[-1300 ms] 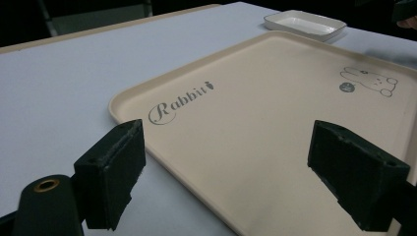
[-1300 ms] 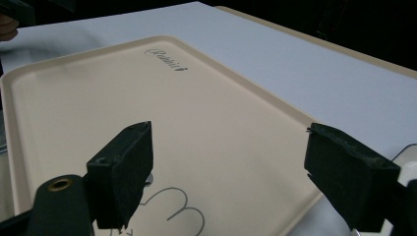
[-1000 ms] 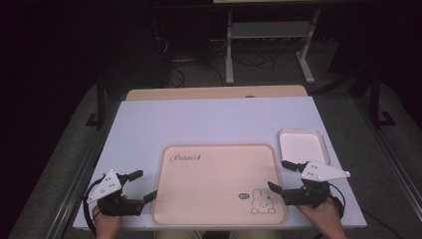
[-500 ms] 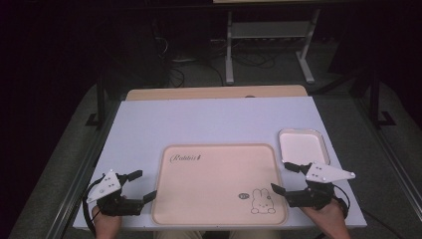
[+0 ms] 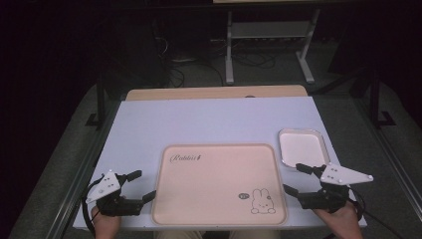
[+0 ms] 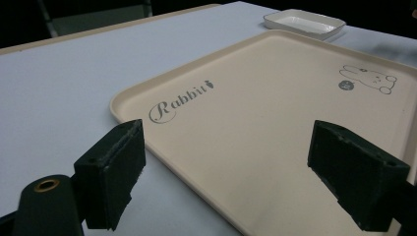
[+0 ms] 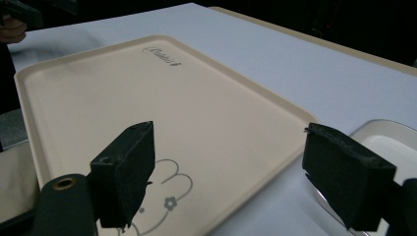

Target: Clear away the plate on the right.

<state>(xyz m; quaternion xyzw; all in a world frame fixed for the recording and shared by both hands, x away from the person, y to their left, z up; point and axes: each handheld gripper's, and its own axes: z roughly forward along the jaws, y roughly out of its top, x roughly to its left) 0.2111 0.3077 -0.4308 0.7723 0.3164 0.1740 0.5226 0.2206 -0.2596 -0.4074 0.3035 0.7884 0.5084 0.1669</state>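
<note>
On the beige tray (image 6: 275, 123), a cursive word is printed in grey toward the 10 o'clock corner in the high view; in the left gripper view it is read as "Rabbit" (image 6: 181, 102), with a small carrot mark after it. A round grey badge (image 6: 346, 85) is printed beside the rabbit drawing (image 6: 370, 78) toward 5 o'clock; its lettering cannot be read.

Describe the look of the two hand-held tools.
The left tool and the right tool look alike: black bodies, each topped by a grey three-cornered plate with small dark dots. Each has two black, blocky jaws with rough pads, and the gripper views show a brass-coloured ring near the base. A black cable loops by each hand.
</note>
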